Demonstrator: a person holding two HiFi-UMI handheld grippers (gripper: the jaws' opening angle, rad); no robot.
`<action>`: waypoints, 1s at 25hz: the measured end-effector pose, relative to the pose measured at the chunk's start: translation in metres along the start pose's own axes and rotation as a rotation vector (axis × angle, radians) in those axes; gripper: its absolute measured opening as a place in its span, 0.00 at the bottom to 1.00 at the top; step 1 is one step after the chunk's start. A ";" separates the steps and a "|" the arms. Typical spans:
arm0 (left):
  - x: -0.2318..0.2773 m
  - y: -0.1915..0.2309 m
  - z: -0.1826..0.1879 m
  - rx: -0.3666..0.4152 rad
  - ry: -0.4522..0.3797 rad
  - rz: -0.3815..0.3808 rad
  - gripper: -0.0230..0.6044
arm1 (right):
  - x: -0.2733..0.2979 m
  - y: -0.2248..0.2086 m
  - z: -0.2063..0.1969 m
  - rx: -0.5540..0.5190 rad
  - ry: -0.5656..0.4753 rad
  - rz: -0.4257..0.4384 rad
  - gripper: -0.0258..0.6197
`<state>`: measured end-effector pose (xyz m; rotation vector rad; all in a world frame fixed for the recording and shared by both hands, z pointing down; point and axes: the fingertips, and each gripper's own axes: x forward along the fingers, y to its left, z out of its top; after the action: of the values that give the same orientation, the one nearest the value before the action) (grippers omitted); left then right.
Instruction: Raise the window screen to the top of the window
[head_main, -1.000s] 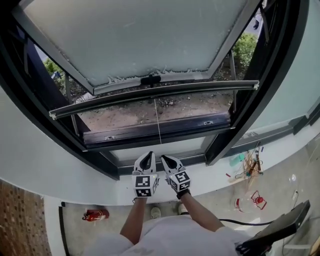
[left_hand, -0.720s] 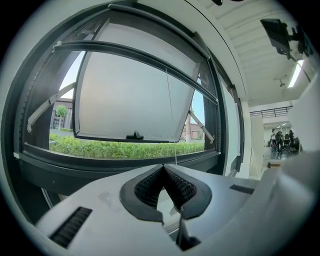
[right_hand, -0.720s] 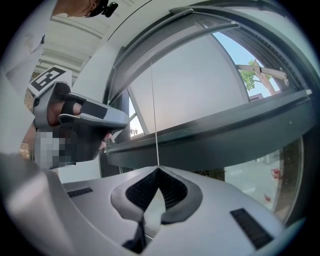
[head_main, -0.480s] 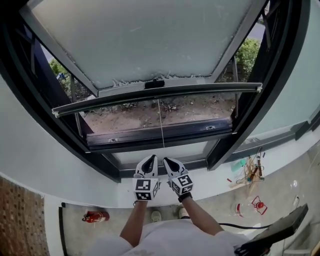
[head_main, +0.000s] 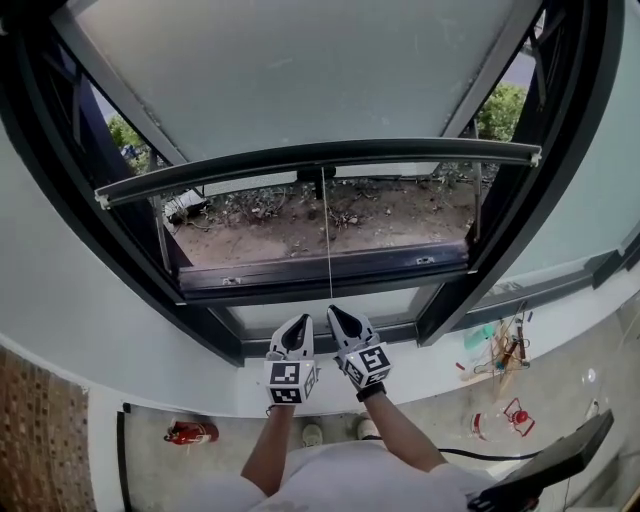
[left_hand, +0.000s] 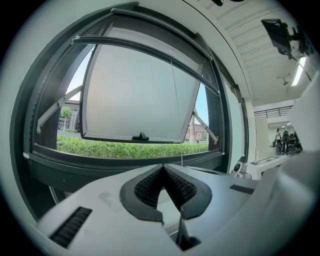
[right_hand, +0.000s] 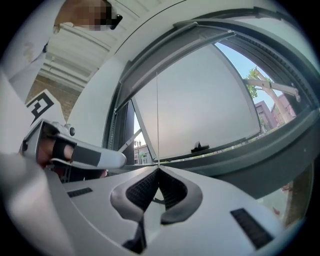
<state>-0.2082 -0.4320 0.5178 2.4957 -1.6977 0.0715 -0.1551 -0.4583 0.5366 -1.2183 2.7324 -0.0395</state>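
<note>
Floor at 7 o'clock in the head view carries a red fire extinguisher (head_main: 190, 432) lying on its side, well apart from my hands. Just left of centre, at 6 o'clock, my left gripper (head_main: 302, 320) points toward 12 o'clock at the dark window frame (head_main: 300, 277). Its jaws are pressed together with nothing between them, as the left gripper view shows.

Immediately to its right, the pull cord (head_main: 327, 240) runs as a thin straight line. It starts at 12 o'clock, at the middle of the window screen (head_main: 400, 148), and ends at my right gripper (head_main: 331, 310). The right jaws are clamped together on the cord's lower end. In the right gripper view the cord rises from the closed tips straight toward 12 o'clock. My two grippers lie side by side, near each other but apart.

The screen's bottom rail spans the opening from 9 o'clock to 2 o'clock, part-way up the window. I cannot make out the mesh itself. Below the rail the opening shows bare soil (head_main: 260, 235) and low plants outside. Above the rail, the frosted sash (head_main: 300, 70) is tilted outward.

Farther right, at 4 o'clock, small clutter (head_main: 495, 345) lies on the floor. At 5 o'clock sits a dark flat object (head_main: 550, 462); I cannot tell what it is.
</note>
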 end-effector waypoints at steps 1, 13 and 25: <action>-0.001 0.001 0.000 -0.002 0.001 0.003 0.04 | 0.001 0.000 0.007 0.002 -0.012 0.001 0.04; -0.005 0.010 -0.002 -0.005 0.004 0.022 0.04 | 0.010 0.011 0.083 -0.042 -0.140 0.019 0.04; -0.001 0.006 0.001 0.000 -0.003 0.009 0.04 | 0.011 0.016 0.120 -0.075 -0.207 0.031 0.04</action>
<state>-0.2146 -0.4331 0.5169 2.4895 -1.7093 0.0687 -0.1561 -0.4511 0.4151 -1.1289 2.5922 0.1838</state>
